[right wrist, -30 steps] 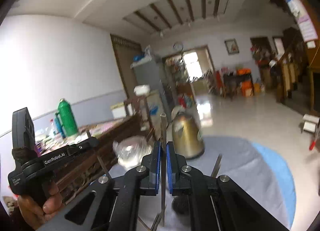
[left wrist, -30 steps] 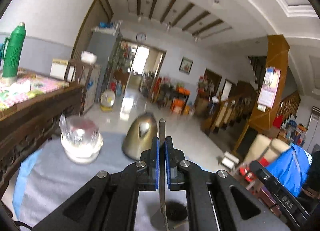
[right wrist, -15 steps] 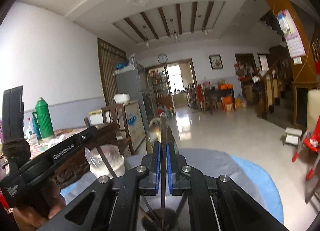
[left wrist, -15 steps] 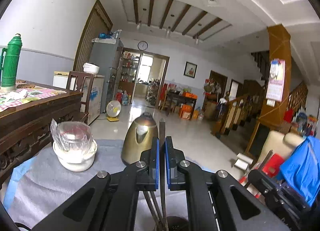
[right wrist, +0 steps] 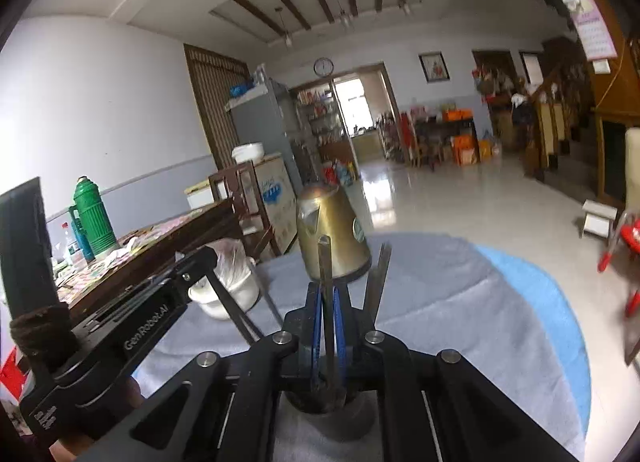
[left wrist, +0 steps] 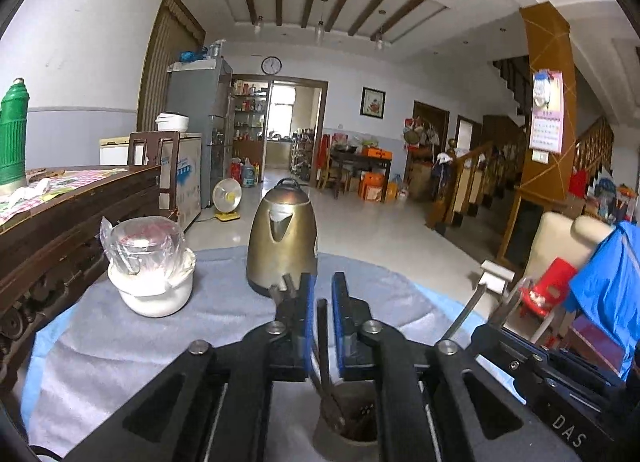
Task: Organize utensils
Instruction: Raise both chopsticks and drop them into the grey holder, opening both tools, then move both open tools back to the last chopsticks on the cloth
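Observation:
A dark round utensil holder [left wrist: 352, 436] stands on the grey cloth just below both grippers. My left gripper [left wrist: 321, 294] hangs over it with its jaws opening. A flat metal utensil handle [left wrist: 322, 326] stands between the blue pads with a gap on each side, its lower end down in the holder. My right gripper [right wrist: 328, 302] is shut on another upright metal utensil [right wrist: 325, 262], whose lower end reaches into the holder [right wrist: 332, 418]. A further handle [right wrist: 380, 274] leans out of the holder on the right.
A brass kettle [left wrist: 282, 238] stands just beyond the holder, with a white bowl holding a plastic-wrapped glass [left wrist: 150, 266] to its left. The grey cloth [left wrist: 120, 342] covers a round table. A dark wooden table [left wrist: 80, 206] with a green thermos [left wrist: 14, 134] lies left.
Both grippers have sunk toward the holder, which now fills the lower middle of each view. The left pads have parted, and their utensil has slid down between them.

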